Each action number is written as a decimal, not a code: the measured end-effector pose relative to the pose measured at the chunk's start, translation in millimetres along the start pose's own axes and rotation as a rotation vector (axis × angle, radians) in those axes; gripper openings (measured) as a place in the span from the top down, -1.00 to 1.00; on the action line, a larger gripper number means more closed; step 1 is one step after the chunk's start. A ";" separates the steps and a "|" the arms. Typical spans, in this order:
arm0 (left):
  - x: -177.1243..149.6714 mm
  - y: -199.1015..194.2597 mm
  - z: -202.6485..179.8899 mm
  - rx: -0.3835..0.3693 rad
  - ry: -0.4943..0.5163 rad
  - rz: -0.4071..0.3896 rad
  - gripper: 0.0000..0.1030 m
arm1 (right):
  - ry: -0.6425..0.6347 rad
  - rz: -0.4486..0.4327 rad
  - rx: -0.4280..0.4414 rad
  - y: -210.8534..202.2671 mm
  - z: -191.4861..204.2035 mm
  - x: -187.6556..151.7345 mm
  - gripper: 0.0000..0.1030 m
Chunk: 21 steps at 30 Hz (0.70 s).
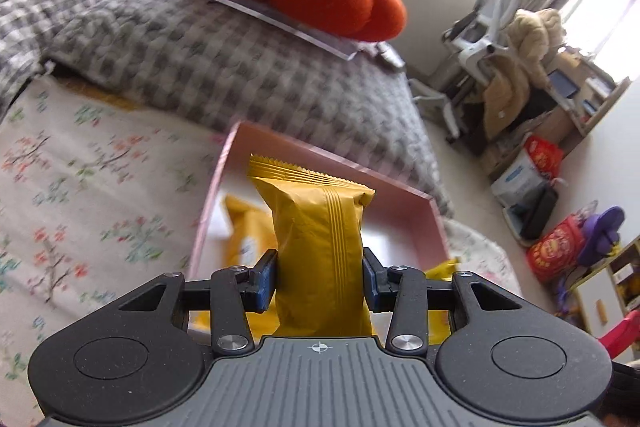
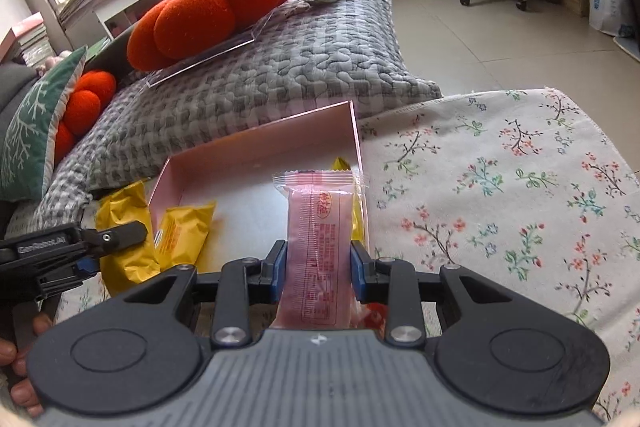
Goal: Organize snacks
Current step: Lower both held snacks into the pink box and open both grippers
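The left gripper [image 1: 319, 279] is pinching a yellow snack packet [image 1: 320, 227] between its blue pads, the jaws drawn in snug against the wrapper's sides, the packet standing upright with its crimped top edge pointing toward twelve o'clock. Beyond it, the pink box [image 1: 434, 223] is sitting open on the floral cloth [image 1: 80, 187], and a second yellow packet [image 1: 248, 227] is lying inside at about ten o'clock from the held one.

The right gripper [image 2: 319, 263] is squeezing a pink snack packet [image 2: 316, 239] in the same way, jaws narrowed onto it, its sealed end pointing up. From this side the pink box [image 2: 264, 143] is lying just ahead, with a yellow packet [image 2: 184, 231] resting inside its near left corner. At nine o'clock the left gripper [image 2: 108, 243] is showing with its yellow packet [image 2: 124, 227] just outside the box's left wall. A person's fingers [image 2: 16, 367] are curling at the lower left edge.

Behind the box, a grey checked quilt [image 2: 280, 75] is carrying an orange pumpkin cushion [image 2: 216, 7] on a clear sheet.
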<state>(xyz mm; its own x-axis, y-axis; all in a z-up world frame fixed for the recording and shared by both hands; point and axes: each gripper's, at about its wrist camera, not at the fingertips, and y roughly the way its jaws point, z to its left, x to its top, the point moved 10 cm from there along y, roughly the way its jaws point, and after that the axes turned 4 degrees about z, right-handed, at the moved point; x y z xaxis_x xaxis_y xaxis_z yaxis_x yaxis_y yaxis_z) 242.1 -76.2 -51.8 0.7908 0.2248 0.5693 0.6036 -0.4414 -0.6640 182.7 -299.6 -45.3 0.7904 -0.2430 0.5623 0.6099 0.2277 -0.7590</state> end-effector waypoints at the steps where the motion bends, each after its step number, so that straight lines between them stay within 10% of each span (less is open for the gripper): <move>1: 1.5 2.5 -3.7 -0.006 0.006 -0.003 0.23 | 0.009 -0.002 0.005 2.2 -0.5 2.4 0.44; 21: -1.6 38.7 -11.7 0.096 0.108 -0.005 0.02 | 0.024 -0.051 0.030 33.4 8.6 25.2 0.37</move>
<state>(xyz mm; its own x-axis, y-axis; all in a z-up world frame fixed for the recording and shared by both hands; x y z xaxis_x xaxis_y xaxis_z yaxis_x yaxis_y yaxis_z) 263.0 -103.9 -72.7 0.7752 0.1293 0.6184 0.6186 -0.3539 -0.7015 223.4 -289.9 -53.6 0.7570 -0.2772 0.5917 0.6510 0.2423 -0.7193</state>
